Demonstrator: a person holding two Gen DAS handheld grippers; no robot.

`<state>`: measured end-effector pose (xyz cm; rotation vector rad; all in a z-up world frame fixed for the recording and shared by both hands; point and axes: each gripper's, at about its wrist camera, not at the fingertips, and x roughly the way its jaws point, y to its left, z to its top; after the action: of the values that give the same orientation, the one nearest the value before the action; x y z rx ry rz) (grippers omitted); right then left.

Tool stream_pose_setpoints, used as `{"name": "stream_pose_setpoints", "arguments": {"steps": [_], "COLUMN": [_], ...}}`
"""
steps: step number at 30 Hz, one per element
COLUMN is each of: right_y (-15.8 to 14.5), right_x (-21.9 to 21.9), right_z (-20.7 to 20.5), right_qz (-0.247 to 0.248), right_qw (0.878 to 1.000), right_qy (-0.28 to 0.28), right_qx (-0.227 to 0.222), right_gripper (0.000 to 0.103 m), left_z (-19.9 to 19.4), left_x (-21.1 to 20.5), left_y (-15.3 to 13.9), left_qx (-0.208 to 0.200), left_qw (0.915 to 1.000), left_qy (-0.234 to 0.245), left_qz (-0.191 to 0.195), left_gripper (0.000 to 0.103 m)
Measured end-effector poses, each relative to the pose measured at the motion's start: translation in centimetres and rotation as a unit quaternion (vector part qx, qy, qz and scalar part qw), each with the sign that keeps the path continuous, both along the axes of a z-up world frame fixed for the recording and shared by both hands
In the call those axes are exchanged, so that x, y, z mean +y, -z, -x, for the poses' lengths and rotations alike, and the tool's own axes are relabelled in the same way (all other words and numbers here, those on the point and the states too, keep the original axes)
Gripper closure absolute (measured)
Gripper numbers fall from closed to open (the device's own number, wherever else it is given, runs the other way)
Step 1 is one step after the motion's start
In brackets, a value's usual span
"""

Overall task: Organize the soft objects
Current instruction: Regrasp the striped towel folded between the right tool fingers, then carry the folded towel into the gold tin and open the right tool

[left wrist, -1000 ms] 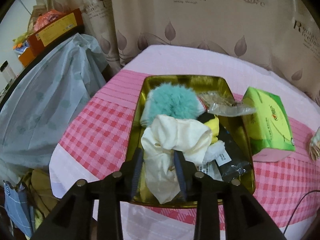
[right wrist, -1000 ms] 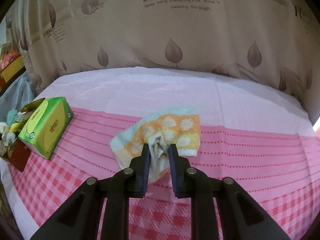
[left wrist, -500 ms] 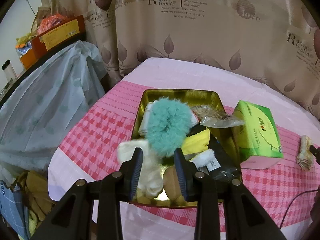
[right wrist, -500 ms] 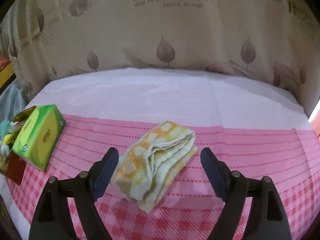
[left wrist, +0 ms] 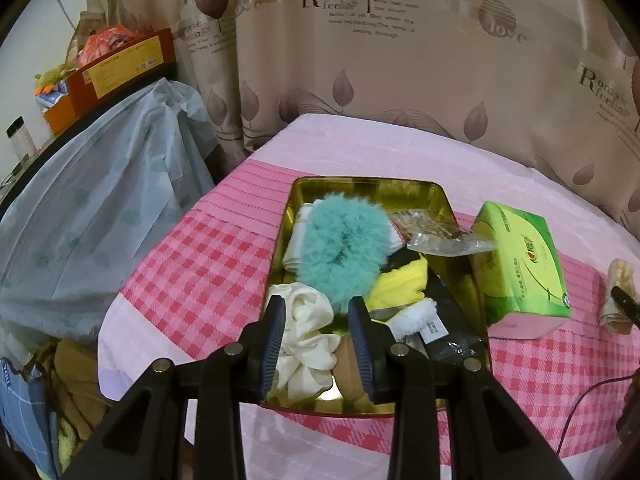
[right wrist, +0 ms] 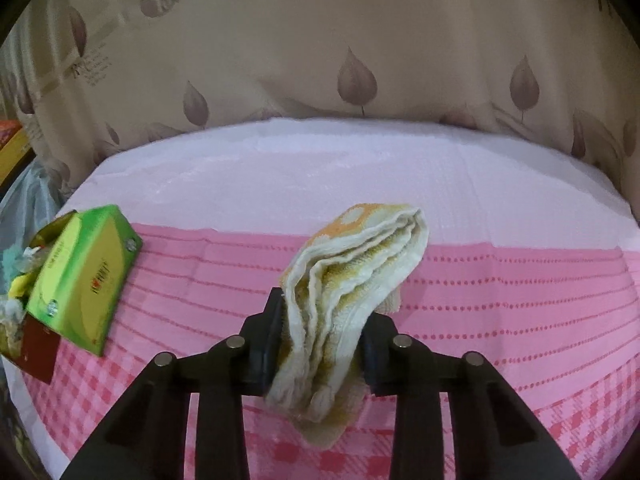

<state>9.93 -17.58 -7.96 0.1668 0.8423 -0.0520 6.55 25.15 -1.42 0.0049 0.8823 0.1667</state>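
My right hand-held gripper [right wrist: 320, 336] is closing its jaws on the folded towel [right wrist: 352, 268], which sits between the pads with its orange-and-cream layers bunched up there; its near end hangs below the jaws and its far end lies out over the pink checked cloth [right wrist: 500, 320] of the tabletop. To the left of the towel, well apart from it, lies the green tissue pack [right wrist: 80, 276].

My left hand-held gripper [left wrist: 318, 336] hovers over the near end of the gold tin tray [left wrist: 444, 208], its jaws partly apart. A crumpled cream cloth [left wrist: 308, 336] shows between the pads, but I cannot tell whether they press on it or whether it just lies in the tray beneath. Just beyond it in the tray sit a fluffy teal pompom [left wrist: 344, 248], a yellow cloth [left wrist: 400, 288] to its right, and a clear plastic bag [left wrist: 448, 244] at the tray's right edge. The tissue pack stands just right of the tray. Farther back hangs a beige leaf-print curtain [left wrist: 400, 80].
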Motion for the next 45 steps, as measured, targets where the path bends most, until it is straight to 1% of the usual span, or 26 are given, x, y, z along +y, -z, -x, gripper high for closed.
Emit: {"name": "stream_pose_setpoints", "arguments": {"steps": [3, 6, 8, 12, 15, 17, 21, 23, 25, 29, 37, 40, 42, 45], "right_y": [-2.1, -4.4, -6.0, -7.7, -8.3, -8.1, -7.1, -6.6, -5.8, -4.6, -2.7, -2.5, -2.5, -2.9], "right_x": [0.9, 3.2, 5.7, 10.9, 15.8, 19.3, 24.9, 26.7, 28.8, 31.2, 33.7, 34.1, 34.3, 34.0], "right_z": [0.4, 0.9, 0.9, 0.8, 0.8, 0.5, 0.2, 0.1, -0.4, -1.5, -3.1, -3.3, -3.3, -2.9], "right_qz": [-0.005, -0.013, -0.016, -0.029, -0.038, -0.046, -0.052, -0.053, -0.056, -0.046, -0.031, -0.027, -0.022, -0.018], "right_qw": [1.000, 0.998, 0.995, 0.986, 0.977, 0.969, 0.956, 0.952, 0.948, 0.945, 0.945, 0.945, 0.945, 0.947], "right_qy": [-0.017, -0.051, -0.083, -0.147, -0.199, -0.234, -0.284, -0.299, -0.311, -0.322, -0.324, -0.325, -0.326, -0.322], "right_qx": [-0.020, -0.042, -0.056, -0.070, -0.069, -0.063, -0.047, -0.039, -0.030, -0.022, -0.006, -0.006, -0.008, -0.012], "right_gripper": [0.072, 0.072, 0.072, 0.072, 0.072, 0.072, 0.072, 0.072, 0.072, 0.071, 0.069, 0.069, 0.067, 0.057], "left_z": [0.1, 0.0, 0.1, 0.1, 0.0, 0.0, 0.0, -0.1, -0.1, -0.1, 0.0, 0.1, 0.1, 0.2], "left_x": [0.4, 1.0, 1.3, 1.7, 2.2, 2.4, 3.0, 3.3, 3.6, 4.0, 4.2, 4.3, 4.4, 4.4], "left_y": [-0.2, -0.4, -0.5, -0.8, -0.8, -0.9, -1.0, -0.9, -0.9, -1.0, -1.0, -1.1, -1.1, -1.2], "left_qx": [-0.005, -0.006, -0.008, -0.009, -0.008, -0.009, -0.010, -0.009, -0.008, -0.012, -0.017, -0.020, -0.019, -0.019], "left_qw": [0.9999, 0.9997, 0.9996, 0.9993, 0.9992, 0.9990, 0.9986, 0.9983, 0.9981, 0.9974, 0.9965, 0.9963, 0.9964, 0.9965], "left_qy": [-0.011, -0.022, -0.028, -0.035, -0.040, -0.044, -0.053, -0.058, -0.061, -0.071, -0.082, -0.084, -0.082, -0.081], "left_qz": [-0.006, -0.005, -0.004, -0.004, -0.003, -0.003, 0.002, 0.002, 0.004, -0.001, -0.007, -0.004, -0.003, -0.004], "left_gripper": [0.070, 0.070, 0.070, 0.070, 0.070, 0.070, 0.070, 0.070, 0.070, 0.070, 0.070, 0.070, 0.070, 0.070]}}
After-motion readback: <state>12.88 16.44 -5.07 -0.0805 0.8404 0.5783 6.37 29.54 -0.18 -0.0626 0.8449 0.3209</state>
